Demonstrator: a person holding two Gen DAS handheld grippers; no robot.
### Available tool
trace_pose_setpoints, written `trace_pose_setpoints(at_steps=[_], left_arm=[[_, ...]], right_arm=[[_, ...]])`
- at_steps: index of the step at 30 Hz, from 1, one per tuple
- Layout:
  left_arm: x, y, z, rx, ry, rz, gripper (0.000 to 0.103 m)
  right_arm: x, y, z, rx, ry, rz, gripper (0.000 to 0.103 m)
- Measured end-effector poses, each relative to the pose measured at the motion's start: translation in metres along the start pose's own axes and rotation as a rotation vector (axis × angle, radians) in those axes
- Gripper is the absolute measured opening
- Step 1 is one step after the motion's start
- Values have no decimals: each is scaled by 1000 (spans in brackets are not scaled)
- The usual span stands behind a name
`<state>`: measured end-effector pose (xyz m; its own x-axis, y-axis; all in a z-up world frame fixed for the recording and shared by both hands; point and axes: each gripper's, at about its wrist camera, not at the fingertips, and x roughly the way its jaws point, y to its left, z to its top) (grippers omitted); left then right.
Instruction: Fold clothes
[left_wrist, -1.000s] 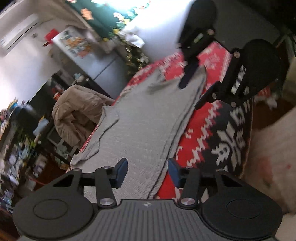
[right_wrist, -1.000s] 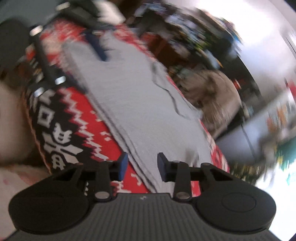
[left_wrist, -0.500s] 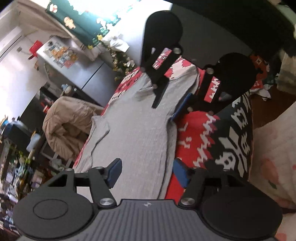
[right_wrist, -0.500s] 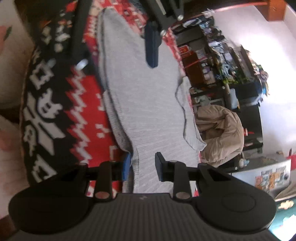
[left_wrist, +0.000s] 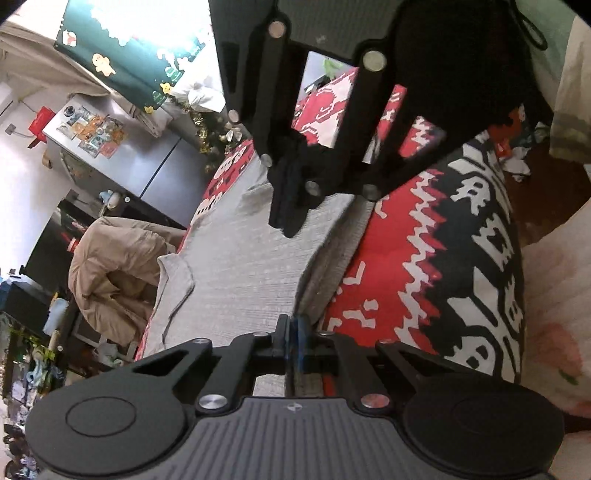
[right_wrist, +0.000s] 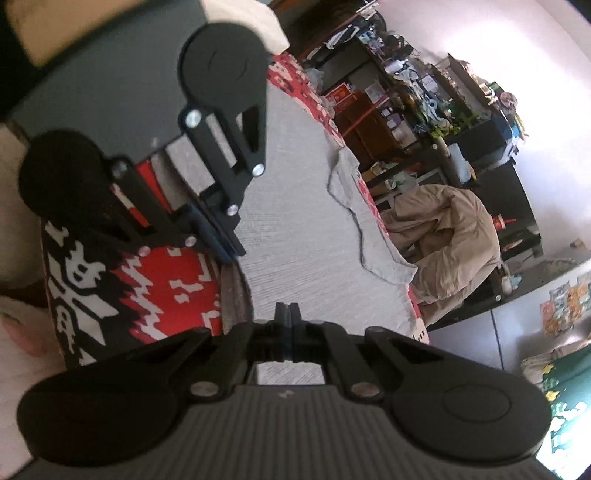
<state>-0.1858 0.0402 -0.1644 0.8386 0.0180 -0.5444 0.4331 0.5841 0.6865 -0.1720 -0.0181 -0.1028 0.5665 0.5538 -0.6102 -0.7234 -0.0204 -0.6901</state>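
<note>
Grey garment (left_wrist: 243, 266) (folded lengthwise) lies flat on patterned blanket (left_wrist: 424, 251).

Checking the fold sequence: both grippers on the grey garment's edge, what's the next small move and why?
Probably lift both together and carry that edge across. Left gripper and right gripper have just closed on the near long edge of the grey garment, lying flat on the red patterned blanket.

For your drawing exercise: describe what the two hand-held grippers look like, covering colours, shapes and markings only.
Both are matt black. The left gripper has a ribbed grey body with a small round emblem, two large round discs at its sides, angular link bars with silver screws, and blue pads on the fingers. The right gripper has the same build: ribbed grey body, twin discs, silver screws.
</note>
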Motion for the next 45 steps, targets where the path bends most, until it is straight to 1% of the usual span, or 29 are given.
trace_pose_setpoints(at_steps=[2, 4, 6, 8, 10, 11, 13, 14, 15, 16, 17, 19, 21, 22, 24, 26, 27, 29, 30, 31, 33, 34, 36, 37, 38, 40, 43, 44, 45], left_arm=[[-5, 4, 1, -17, -19, 3, 4], [-10, 10, 2, -38, -29, 6, 4], [-12, 16, 3, -55, -36, 7, 4], [-12, 21, 5, -74, -37, 6, 4], [-11, 27, 5, -99, -37, 1, 4], [-11, 29, 5, -110, -35, 0, 3], [-10, 33, 5, -133, -32, -3, 3], [-10, 35, 5, -140, -30, -4, 3], [-11, 36, 4, -139, -29, -4, 3], [-12, 35, 3, -136, -29, -8, 4], [-14, 34, 3, -135, -31, -18, 9], [-19, 30, 1, -127, -35, -38, 15], [-22, 23, -2, -97, -33, -54, 38], [-23, 18, -4, -76, -31, -60, 41], [-25, 9, -7, -9, -27, -77, 42], [-26, 1, -9, 54, -22, -95, 42], [-25, 0, -10, 74, -18, -99, 42], [-24, 3, -12, 78, -9, -100, 42], [-23, 6, -12, 66, -3, -104, 42], [-22, 9, -12, 51, 2, -106, 42], [-20, 14, -13, 23, 13, -108, 42], [-19, 15, -13, 14, 16, -109, 41], [-19, 15, -13, 6, 18, -107, 42], [-18, 15, -13, 3, 18, -106, 42], [-18, 15, -11, -2, 15, -105, 42], [-19, 13, -8, -10, 7, -104, 42], [-15, 9, 0, -8, -11, -97, 50], [-13, 6, 4, 1, -17, -93, 52], [-10, 4, 7, 14, -23, -88, 52]], right_arm=[[-8, 6, -1, -19, -1, 4, 6], [-13, 12, -2, -33, -2, 18, 26], [-16, 18, -3, -44, -2, 44, 28], [-10, 21, -2, -29, 8, 59, 31], [0, 22, 2, -13, 21, 43, 38], [5, 23, 3, -5, 28, 34, 39], [14, 24, 8, 19, 39, 31, 37], [17, 24, 10, 28, 41, 32, 34], [19, 23, 11, 29, 45, 42, 25], [20, 24, 12, 16, 48, 55, 10], [20, 26, 12, 3, 51, 69, 3], [20, 27, 12, -7, 51, 89, 2], [18, 26, 12, 1, 46, 103, 2], [16, 24, 12, 22, 41, 110, 2], [12, 19, 13, 42, 36, 113, 2], [7, 18, 12, 27, 35, 113, 3], [5, 18, 12, 17, 35, 117, 7], [-1, 18, 12, -5, 34, 138, 22], [-3, 19, 12, -17, 35, 151, 34], [-5, 19, 11, -18, 40, 171, 36], [-8, 18, 10, -20, 49, 211, 37], [-6, 18, 8, -23, 55, 208, 36], [-2, 19, 4, -30, 67, 202, 29], [0, 19, 2, -33, 72, 199, 11], [1, 20, 1, -28, 76, 206, 2], [3, 18, 1, -15, 71, 212, 2], [3, 10, 2, 10, 49, 207, 2], [7, 2, 4, 25, 43, 205, 2], [12, -7, 5, 40, 36, 202, 2]])
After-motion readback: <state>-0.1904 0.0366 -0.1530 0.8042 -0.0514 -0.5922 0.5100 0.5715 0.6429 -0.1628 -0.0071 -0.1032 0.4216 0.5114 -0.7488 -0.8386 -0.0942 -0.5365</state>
